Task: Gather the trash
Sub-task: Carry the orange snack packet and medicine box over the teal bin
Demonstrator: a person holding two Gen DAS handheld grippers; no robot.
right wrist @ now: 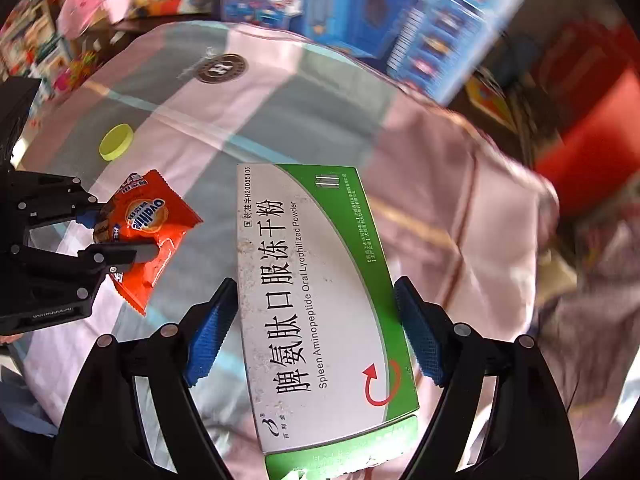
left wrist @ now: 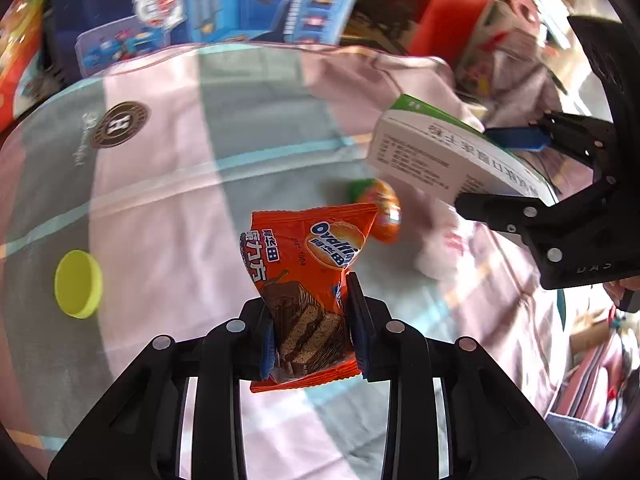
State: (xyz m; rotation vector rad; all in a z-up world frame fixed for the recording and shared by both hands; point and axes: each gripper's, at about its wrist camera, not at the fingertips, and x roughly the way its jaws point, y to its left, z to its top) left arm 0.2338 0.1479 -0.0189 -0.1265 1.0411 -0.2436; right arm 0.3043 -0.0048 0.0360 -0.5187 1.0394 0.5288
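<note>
My left gripper (left wrist: 312, 332) is shut on an orange Ovaltine snack wrapper (left wrist: 308, 276) and holds it above the cloth; it also shows at the left of the right wrist view (right wrist: 116, 236), with the wrapper (right wrist: 152, 236). My right gripper (right wrist: 316, 328) is shut on a white and green medicine box (right wrist: 316, 300), held off the surface; the box also shows at the right of the left wrist view (left wrist: 448, 156). A yellow-green cap (left wrist: 78, 284) lies on the cloth at the left. An orange and green candy-like item (left wrist: 384, 208) lies beyond the wrapper.
The surface is a pink, grey and teal striped cloth (left wrist: 180, 168) with a round brown logo patch (left wrist: 120, 124). Blue toy boxes (left wrist: 208, 4) and a red box (left wrist: 448, 12) stand along the far edge. Clutter fills the right side.
</note>
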